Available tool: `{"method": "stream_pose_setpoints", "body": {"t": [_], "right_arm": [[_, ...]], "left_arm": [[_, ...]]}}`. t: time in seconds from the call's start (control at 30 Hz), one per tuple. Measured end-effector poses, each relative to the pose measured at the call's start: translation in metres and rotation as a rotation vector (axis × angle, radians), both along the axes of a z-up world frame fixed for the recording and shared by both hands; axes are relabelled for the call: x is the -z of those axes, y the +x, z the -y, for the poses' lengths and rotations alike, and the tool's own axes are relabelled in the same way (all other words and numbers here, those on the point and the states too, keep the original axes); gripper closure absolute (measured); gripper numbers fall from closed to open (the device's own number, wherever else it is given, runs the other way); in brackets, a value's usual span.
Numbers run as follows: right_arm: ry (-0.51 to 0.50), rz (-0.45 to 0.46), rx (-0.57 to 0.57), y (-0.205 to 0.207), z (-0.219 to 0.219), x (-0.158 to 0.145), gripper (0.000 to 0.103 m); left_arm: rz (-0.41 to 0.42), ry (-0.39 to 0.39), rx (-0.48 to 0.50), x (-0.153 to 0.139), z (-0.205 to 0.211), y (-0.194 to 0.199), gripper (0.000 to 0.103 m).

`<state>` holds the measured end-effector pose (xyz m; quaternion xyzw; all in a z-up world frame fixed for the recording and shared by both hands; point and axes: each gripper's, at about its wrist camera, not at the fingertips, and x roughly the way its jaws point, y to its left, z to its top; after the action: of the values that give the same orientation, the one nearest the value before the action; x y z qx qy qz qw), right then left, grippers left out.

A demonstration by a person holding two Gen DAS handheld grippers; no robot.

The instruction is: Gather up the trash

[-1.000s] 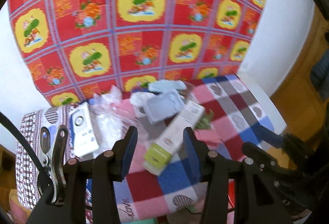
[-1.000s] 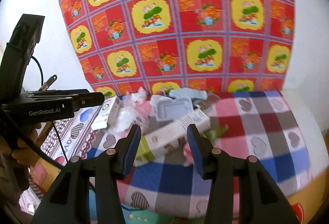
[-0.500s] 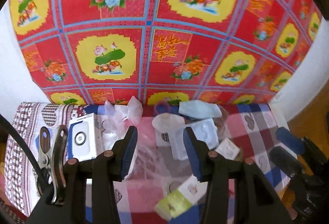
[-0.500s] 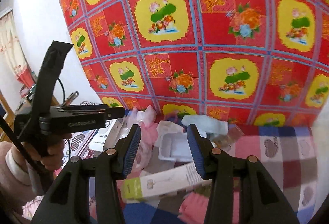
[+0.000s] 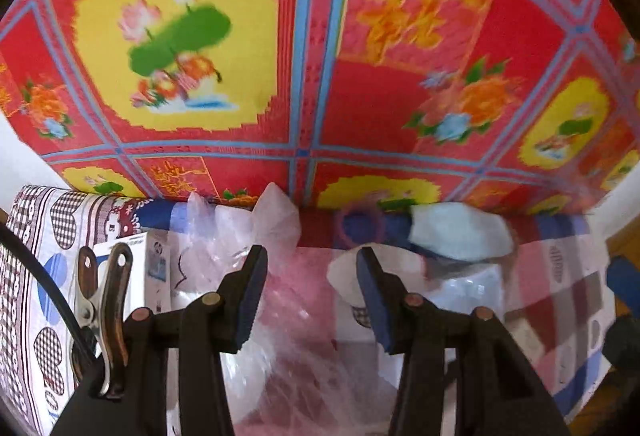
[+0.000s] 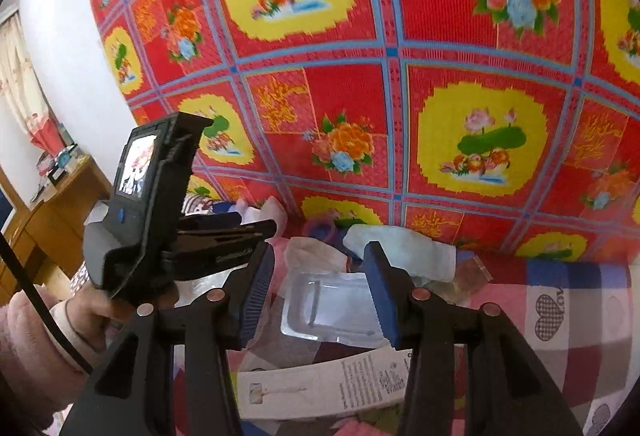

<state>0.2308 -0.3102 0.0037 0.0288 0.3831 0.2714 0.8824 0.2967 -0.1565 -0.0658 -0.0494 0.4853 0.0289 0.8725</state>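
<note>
A heap of trash lies on a checked blanket (image 6: 560,300). In the left wrist view my left gripper (image 5: 310,254) hangs open just over a crumpled clear plastic bag (image 5: 288,340), nothing between its pads. A white box (image 5: 154,276) sits to its left; white crumpled paper (image 5: 344,274) and a pale blue tissue (image 5: 460,232) lie to its right. In the right wrist view my right gripper (image 6: 319,250) is open above a clear blister tray (image 6: 332,308), not touching it. A long white carton (image 6: 320,388) lies nearer, under the fingers.
A red and yellow flowered mat (image 6: 400,96) stands upright right behind the heap. A hand (image 6: 92,312) in a pink sleeve holds the other tool's handle (image 6: 152,220) close on the left. A wooden desk (image 6: 48,212) stands far left. A pink ring (image 5: 358,226) lies at the mat's foot.
Both grippers have moved in towards the heap and lower; the mat now fills the views. The long carton has dropped out of the left view. Both jaws stand as wide as before.
</note>
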Motion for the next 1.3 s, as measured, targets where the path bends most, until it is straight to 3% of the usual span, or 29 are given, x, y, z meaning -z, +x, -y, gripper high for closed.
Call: {"method": "stream_pose_setpoints", "body": {"t": [0.37,0.57,0.63,0.8,1.03,1.3], "right_arm": [[-0.026,-0.062,0.003,0.037,-0.014,0.034,0.055],[-0.056,-0.095,-0.018,0.066,-0.037,0.055,0.055],[-0.067,-0.107,-0.024,0.076,-0.047,0.064,0.055],[-0.103,-0.157,-0.01,0.095,-0.063,0.087,0.055],[-0.186,-0.172,0.004,0.107,-0.08,0.109,0.055],[-0.199,-0.191,-0.004,0.121,-0.087,0.119,0.059]], "left_arm": [[-0.044,-0.02,-0.047,0.047,-0.017,0.033,0.054],[-0.059,-0.069,-0.112,0.067,-0.036,0.04,0.056],[-0.035,-0.077,-0.116,0.068,-0.04,0.04,0.061],[-0.025,-0.088,-0.129,0.067,-0.06,0.031,0.086],[-0.004,-0.149,-0.12,0.06,-0.079,0.015,0.091],[0.02,-0.224,-0.142,0.048,-0.096,-0.012,0.094]]}}
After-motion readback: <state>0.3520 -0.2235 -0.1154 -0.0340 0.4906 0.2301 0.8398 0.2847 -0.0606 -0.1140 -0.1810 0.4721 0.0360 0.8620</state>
